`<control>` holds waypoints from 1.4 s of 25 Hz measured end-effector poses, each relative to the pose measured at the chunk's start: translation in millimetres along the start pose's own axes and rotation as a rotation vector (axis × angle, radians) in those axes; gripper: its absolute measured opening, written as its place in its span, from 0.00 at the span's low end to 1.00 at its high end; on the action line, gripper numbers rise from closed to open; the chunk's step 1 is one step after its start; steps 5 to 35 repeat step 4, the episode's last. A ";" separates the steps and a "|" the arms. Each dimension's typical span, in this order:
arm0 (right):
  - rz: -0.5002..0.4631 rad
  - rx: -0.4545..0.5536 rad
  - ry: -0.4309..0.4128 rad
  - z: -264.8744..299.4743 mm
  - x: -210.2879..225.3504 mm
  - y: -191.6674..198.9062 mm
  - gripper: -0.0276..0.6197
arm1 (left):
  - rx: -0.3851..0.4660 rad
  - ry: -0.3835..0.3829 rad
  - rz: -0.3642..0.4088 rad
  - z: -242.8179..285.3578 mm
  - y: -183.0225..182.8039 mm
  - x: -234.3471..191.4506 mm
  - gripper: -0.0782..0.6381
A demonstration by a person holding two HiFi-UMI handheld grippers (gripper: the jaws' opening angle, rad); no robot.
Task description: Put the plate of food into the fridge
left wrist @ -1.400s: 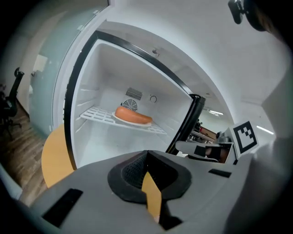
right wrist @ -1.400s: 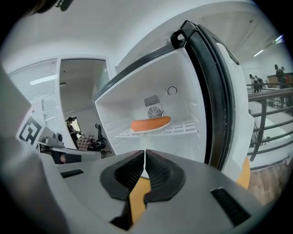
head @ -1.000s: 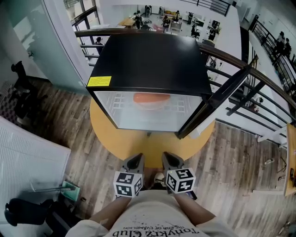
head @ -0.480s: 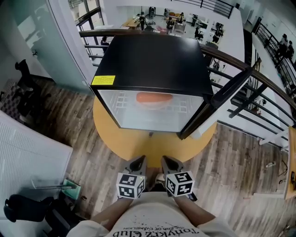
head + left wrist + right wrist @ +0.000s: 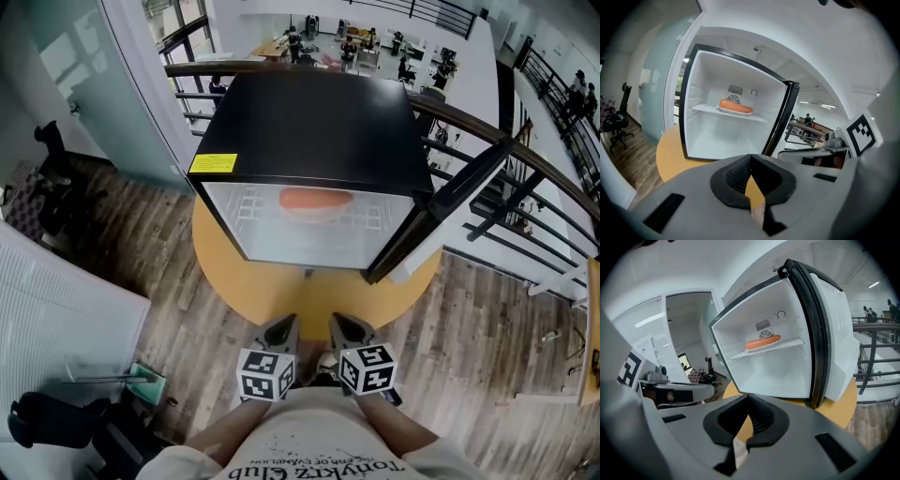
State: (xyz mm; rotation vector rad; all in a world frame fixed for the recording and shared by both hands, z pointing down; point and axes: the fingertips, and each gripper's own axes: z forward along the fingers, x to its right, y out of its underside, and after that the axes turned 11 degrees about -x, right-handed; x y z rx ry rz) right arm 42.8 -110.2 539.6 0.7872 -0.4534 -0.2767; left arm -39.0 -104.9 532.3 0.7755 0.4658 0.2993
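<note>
Round table (image 5: pixel 239 281) carries the fridge (image 5: pixel 314 122), well ahead of both jaws, door (image 5: pixel 459 202) open, plate (image 5: pixel 316 200) on its shelf. Left gripper (image 5: pixel 280 326) and right gripper (image 5: pixel 343 324) are pressed closed, empty. Placing looks done; the door, right of the jaws, likely needs pushing shut.

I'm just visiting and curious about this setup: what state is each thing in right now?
Fridge: standing on the round yellow table.
Fridge door: open wide.
Plate of food: resting on the shelf inside the fridge.
Left tool: shut, holding nothing.
Right tool: shut, holding nothing.
</note>
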 end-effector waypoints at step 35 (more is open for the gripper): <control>-0.005 -0.001 -0.003 -1.9 -1.2 -1.0 0.08 | 0.003 0.002 0.006 -0.5 -2.2 3.8 0.14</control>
